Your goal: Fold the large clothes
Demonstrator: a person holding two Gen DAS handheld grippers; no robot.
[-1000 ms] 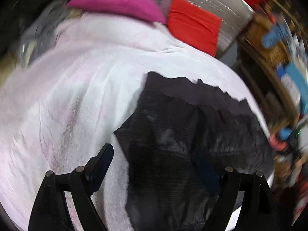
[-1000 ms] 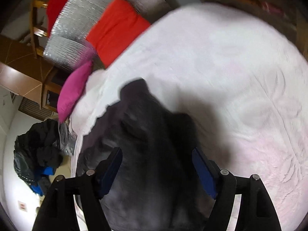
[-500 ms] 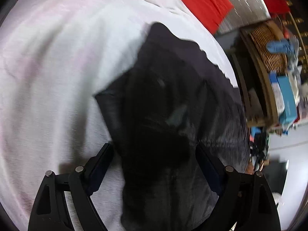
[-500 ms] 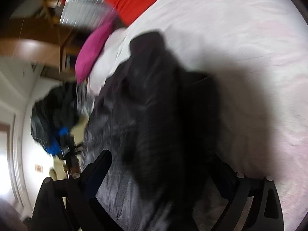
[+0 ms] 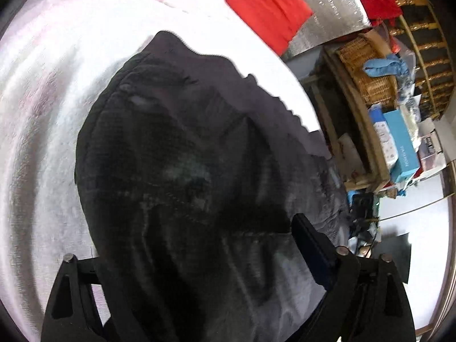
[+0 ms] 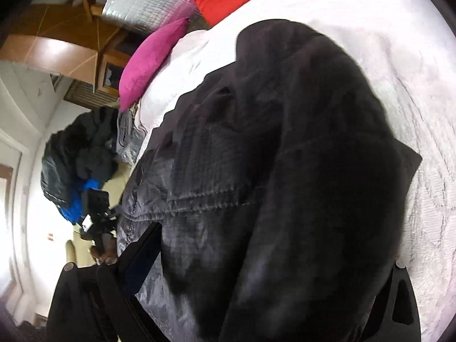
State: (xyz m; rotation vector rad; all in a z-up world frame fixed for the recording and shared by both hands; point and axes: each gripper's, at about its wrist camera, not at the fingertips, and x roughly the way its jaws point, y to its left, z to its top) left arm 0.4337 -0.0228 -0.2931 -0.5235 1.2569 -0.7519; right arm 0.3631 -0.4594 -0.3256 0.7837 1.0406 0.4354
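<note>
— Lay where?

— Sprawled across the pale bedcover (image 5: 42, 114), filling most of both wrist views. Looked like a dark jacket (image 5: 185, 171), black to charcoal, with a fine grid weave that caught a greyish sheen where light fell.

— Folded at all?

— Partly bunched. Showed a double line of stitching running across the panel in the right wrist view, with a thick black roll of cloth heaped along one side. Ended in a rumpled, stepped edge towards the pillows.

— And the left gripper (image 5: 196, 236)?

— Spread wide, with the jacket's cloth between the fingers. Showed only one blue pad (image 5: 307, 242), not pressing; hid the other under fabric.

— The right gripper (image 6: 273, 242)?

— Also wide, jaws closing, with the jacket (image 6: 285, 156) bulging between them. Showed one pad (image 6: 148, 253) just beside the shiny panel; covered the far finger with cloth. Gripped nothing, as far as could be told.

— Around the bed?

— Had a magenta pillow (image 6: 151, 59) and a red cushion (image 5: 265, 8) at the head, against a silver quilted sheet (image 5: 327, 5). Held a wicker basket (image 5: 367, 68) and a blue box (image 5: 401, 145) on a shelf at one side, and a dark pile of clothes (image 6: 77, 154) at the other.
</note>
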